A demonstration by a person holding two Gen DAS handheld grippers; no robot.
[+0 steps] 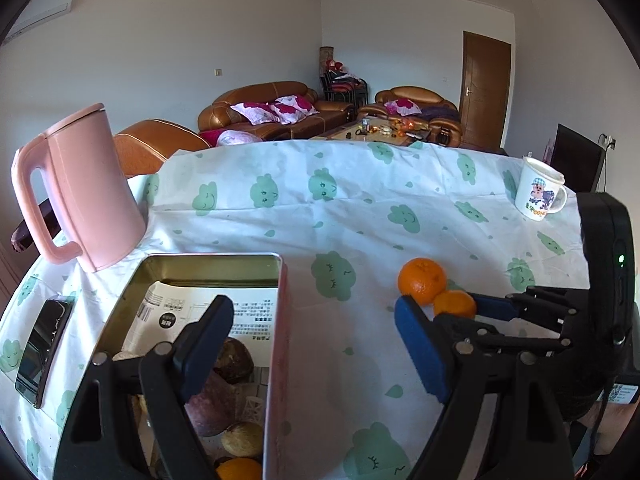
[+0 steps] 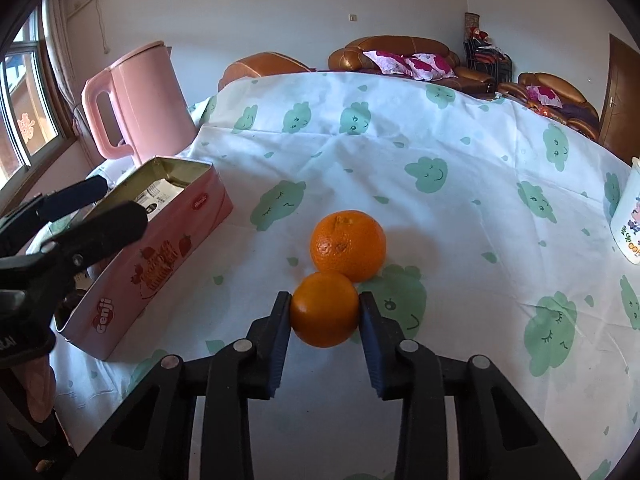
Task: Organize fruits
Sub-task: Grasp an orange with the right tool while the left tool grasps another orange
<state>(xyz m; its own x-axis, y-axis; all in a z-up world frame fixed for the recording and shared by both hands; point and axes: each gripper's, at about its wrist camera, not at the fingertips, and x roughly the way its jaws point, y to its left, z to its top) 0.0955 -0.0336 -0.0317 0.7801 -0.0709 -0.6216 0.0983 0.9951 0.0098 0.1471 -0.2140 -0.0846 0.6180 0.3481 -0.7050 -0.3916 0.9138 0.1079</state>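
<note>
Judging from what lies where, the sorting is partly done. The pink tin (image 1: 280, 344) near the worktop's left edge, just in front of the pink kettle (image 1: 80, 188), already holds several fruits: two dark brownish ones, a pale one and an orange one at the near end, resting on a printed paper sheet. Two pieces remain outside on the cloud-print cloth (image 2: 440, 140), toward the middle of the worktop: the small orange (image 2: 325, 309) and, touching it on the far side, the large orange (image 2: 348, 245).

The right tool (image 2: 325, 312) has its blue pads pressed against both sides of the small orange, so it grips that fruit, which seems to sit on the cloth, not yet lifted. The left tool (image 1: 316, 344) stands wide open and empty, one finger over the tin's opening, the other out over the bare cloth.

What appears left: carry the small orange to the tin, then the large one. A white mug (image 1: 540, 196) stands near the worktop's far right edge, and a phone (image 1: 42, 350) by the left edge.
</note>
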